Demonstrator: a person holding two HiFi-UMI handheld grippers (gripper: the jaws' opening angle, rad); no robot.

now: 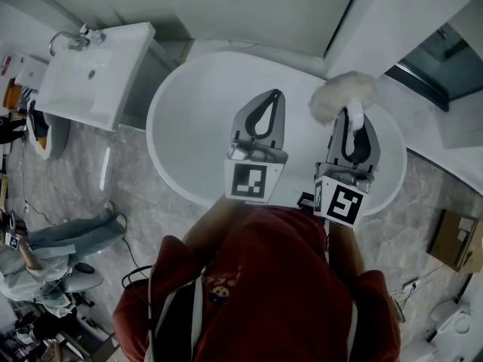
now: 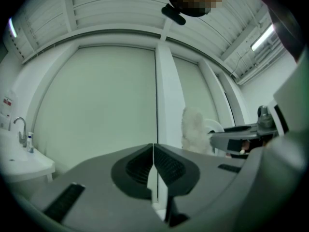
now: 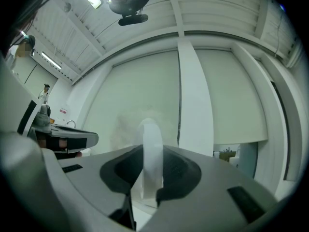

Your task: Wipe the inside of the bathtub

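- Closest to my head camera, a red shirt (image 1: 264, 277) fills the bottom of the feed and covers the near rim of the bathtub (image 1: 189, 111).
- The left gripper (image 1: 277, 96) hangs over the middle of the bathtub. In its own view the 2 jaws are pressed together tip to tip with nothing between them.
- The right gripper (image 1: 351, 119) is over the right part of the bathtub, pinching the flat white handle (image 3: 149, 149) of a fluffy white duster (image 1: 343, 95).
- The duster's head lies over the bathtub's far right rim. I cannot tell whether it touches the surface.
- In the right gripper view the handle stands in front of that head, which shows only as a pale blur.
- The inside of the bathtub reads as 1 even white, so I cannot judge its depth or pick out any fittings.
- Both gripper views look up at wall panels and ceiling, and the bathtub falls outside their frames.
- Left of the bathtub and apart from it stands a white washbasin (image 1: 90, 74) with a faucet (image 1: 64, 42) at its far corner.
- Right of the bathtub, a cardboard box (image 1: 456, 240) is partly cut by the frame edge.
- Further left of the bathtub, a person (image 1: 53, 251) low on the floor is cropped at the edge.
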